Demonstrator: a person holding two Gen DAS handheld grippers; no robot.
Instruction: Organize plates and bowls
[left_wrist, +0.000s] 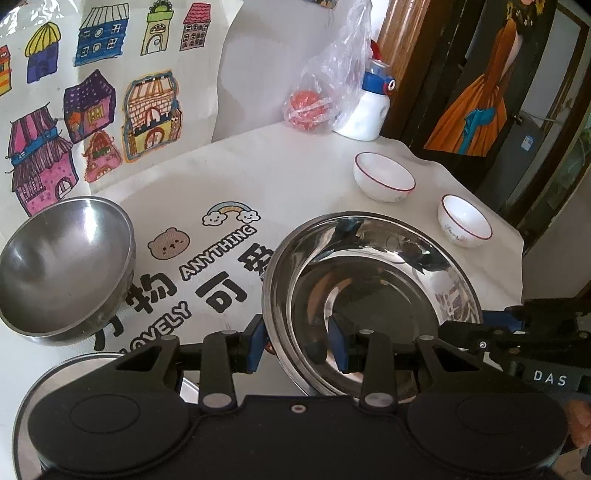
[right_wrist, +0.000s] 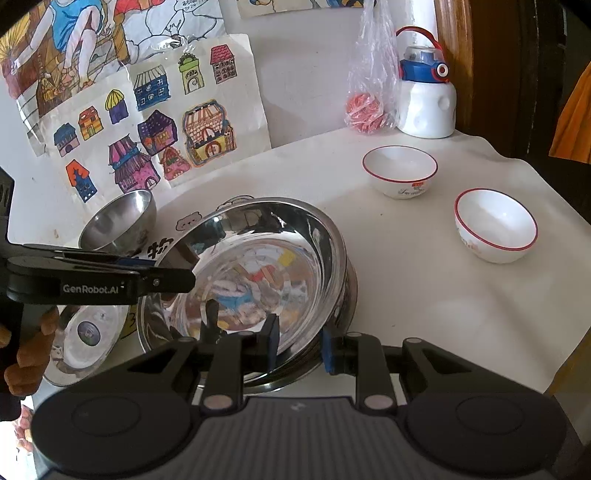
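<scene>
Steel plate (right_wrist: 258, 266) tilted at table's (right_wrist: 424, 295) near edge, left gripper (left_wrist: 295, 343) and right gripper (right_wrist: 299, 345) each pinching its rim, steel bowl (left_wrist: 66, 266) left, two white bowls (right_wrist: 400, 170) far right corner.

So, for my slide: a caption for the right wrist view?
Right gripper straddles the rim of a steel basin beside two red-rimmed bowls.

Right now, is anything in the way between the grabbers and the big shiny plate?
No. Both already straddle its rim: the left gripper on one side of the steel plate, the right gripper on the other. The white bowls sit apart, off to the side.
</scene>
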